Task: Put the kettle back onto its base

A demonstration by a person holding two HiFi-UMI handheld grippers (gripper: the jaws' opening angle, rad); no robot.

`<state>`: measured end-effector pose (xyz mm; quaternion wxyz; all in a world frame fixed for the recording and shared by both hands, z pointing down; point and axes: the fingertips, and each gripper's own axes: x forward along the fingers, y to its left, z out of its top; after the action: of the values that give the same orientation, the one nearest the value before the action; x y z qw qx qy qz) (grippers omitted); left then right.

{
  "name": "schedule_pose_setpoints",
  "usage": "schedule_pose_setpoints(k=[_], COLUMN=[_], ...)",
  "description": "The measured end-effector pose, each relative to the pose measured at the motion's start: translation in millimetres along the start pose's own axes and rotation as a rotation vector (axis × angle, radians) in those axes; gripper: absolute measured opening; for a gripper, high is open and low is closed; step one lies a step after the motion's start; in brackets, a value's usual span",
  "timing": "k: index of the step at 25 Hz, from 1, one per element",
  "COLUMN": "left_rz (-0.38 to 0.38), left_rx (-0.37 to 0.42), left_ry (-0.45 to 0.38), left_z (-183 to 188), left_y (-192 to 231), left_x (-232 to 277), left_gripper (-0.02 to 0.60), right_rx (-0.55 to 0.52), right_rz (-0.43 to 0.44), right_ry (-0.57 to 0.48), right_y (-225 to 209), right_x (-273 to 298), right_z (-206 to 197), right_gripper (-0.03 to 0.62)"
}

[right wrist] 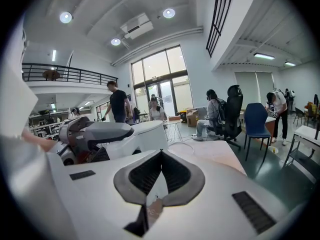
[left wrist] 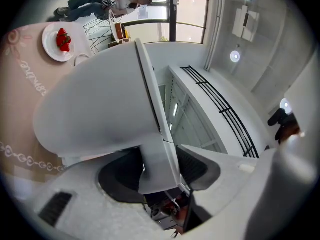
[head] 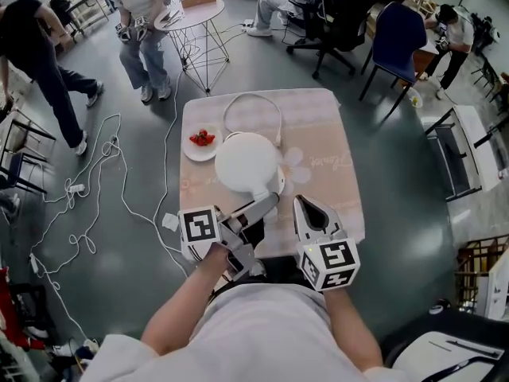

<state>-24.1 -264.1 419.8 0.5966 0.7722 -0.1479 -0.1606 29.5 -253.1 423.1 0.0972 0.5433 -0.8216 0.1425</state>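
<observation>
Left gripper (head: 265,206) reaches in level, its jaws clamped on the handle (left wrist: 157,154) of the white kettle (head: 246,161). In the left gripper view the handle fills the gap between the two dark pads, one pad pressed against each side.

The kettle body (left wrist: 100,104) bulges straight ahead of the left gripper, over the pink patterned tablecloth (head: 326,165). Cannot tell whether the kettle's bottom touches the cloth or hangs just above it. No base can be picked out with certainty in any view.

Right gripper (head: 307,207) is just beside the left one, on the kettle's handle side, tipped a little downward. Its jaws are pressed together at the tips with nothing between them, clear in the right gripper view (right wrist: 160,154). From there the kettle (right wrist: 147,134) and the left gripper (right wrist: 95,133) sit ahead and to the left, close by.

Beyond the kettle, further out from both grippers, a white cord (head: 276,118) lies in a loop on the cloth. Ahead and left of the left gripper is a white plate (head: 189,151) carrying red fruit (head: 203,138), near the kettle but apart from it.

Past the table's far edge: a round side table (head: 195,14) with a seated person (head: 143,22), and loose cables (head: 103,173) on the grey floor.
</observation>
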Motion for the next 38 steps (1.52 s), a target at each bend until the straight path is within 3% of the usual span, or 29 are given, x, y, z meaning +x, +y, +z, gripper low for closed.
schedule_pose_setpoints(k=[15,38], left_rz=[0.073,0.131], left_rx=[-0.018,-0.016], left_ry=[-0.095,-0.154], left_z=[10,9], left_y=[20,41], left_x=[33,53], left_gripper=[0.216,0.218], right_rx=[0.006,-0.002], right_rz=[0.100,0.233], right_ry=[0.030,0.077], right_y=[-45,-59], right_x=[20,44], right_z=[6,-2], right_gripper=[0.005,0.005])
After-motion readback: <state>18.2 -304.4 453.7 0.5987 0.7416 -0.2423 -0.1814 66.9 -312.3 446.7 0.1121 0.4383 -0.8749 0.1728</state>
